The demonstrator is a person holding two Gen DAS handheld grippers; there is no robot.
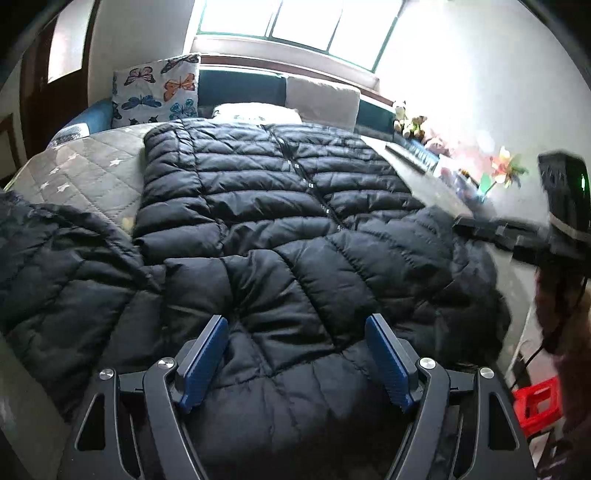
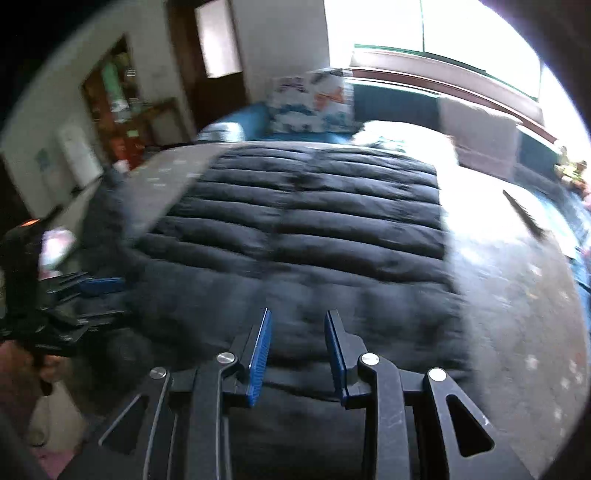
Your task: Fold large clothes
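While the black quilted puffer jacket lies spread across the grey quilted bed, we hold our left gripper wide open over its near end; our right gripper, jaws parted, hovers above it too.

A grey quilted bedspread with pale stars covers the bed. At its head a butterfly-print pillow leans upright, with a beige cushion further right and a white pillow lying flat between them. Behind these, a bright window. Small stuffed toys sit along the right edge, near a colourful pinwheel. A red stool stands on the floor.
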